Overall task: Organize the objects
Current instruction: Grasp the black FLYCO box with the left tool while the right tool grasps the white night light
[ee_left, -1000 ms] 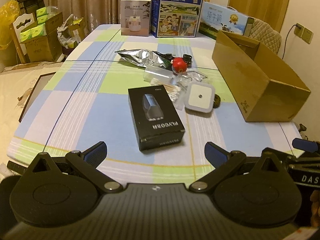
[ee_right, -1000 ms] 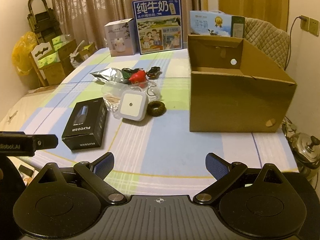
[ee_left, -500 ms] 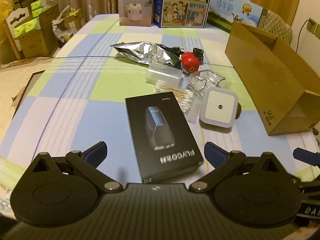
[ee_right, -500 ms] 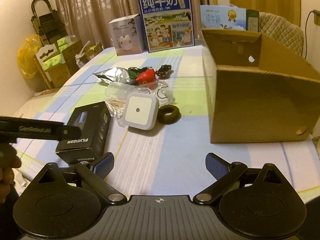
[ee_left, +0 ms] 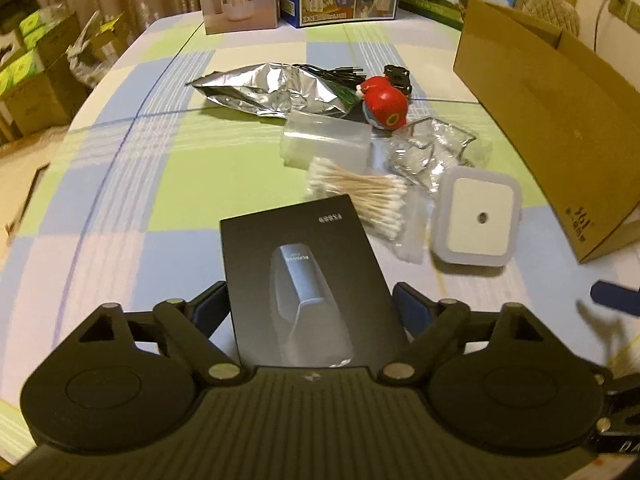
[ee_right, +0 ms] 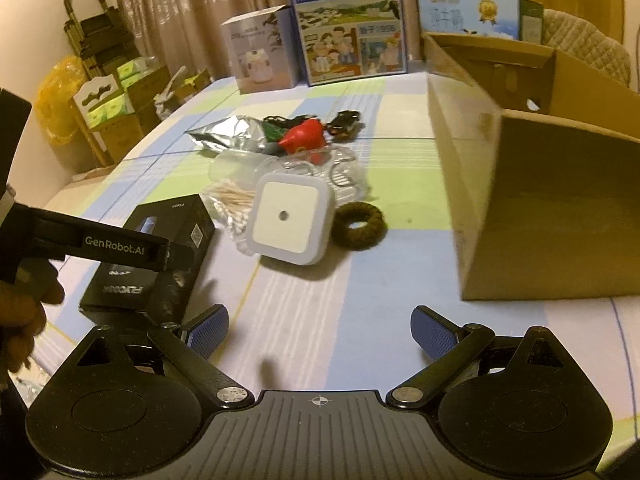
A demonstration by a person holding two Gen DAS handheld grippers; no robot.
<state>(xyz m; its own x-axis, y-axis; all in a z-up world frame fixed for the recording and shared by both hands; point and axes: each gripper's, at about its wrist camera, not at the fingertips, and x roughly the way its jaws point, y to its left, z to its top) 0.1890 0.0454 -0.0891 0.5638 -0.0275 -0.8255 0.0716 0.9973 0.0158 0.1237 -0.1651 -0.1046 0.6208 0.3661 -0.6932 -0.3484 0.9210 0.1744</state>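
Observation:
A black product box point(ee_left: 304, 280) lies flat on the checked tablecloth. My left gripper point(ee_left: 309, 306) is open and straddles its near end, the blue pads close to both long sides; whether they touch is unclear. The right wrist view shows that gripper's body over the black box point(ee_right: 160, 248). My right gripper point(ee_right: 320, 320) is open and holds nothing, low over the cloth short of a white square night light point(ee_right: 290, 216). Beside the light lie a brown ring point(ee_right: 358, 226), bagged cotton swabs point(ee_left: 360, 196), a red toy point(ee_left: 384, 104) and a foil bag point(ee_left: 272, 88).
An open cardboard box point(ee_right: 560, 208) stands on the table's right side, its wall near the night light. A clear tube point(ee_left: 324, 140) and clear plastic packet point(ee_left: 432, 148) lie in the clutter. Milk cartons point(ee_right: 348, 24) and a white appliance box point(ee_right: 260, 56) line the far edge.
My left gripper came forward and down until its fingers flank the black box, and they narrowed a little. My right gripper advanced toward the night light, still open.

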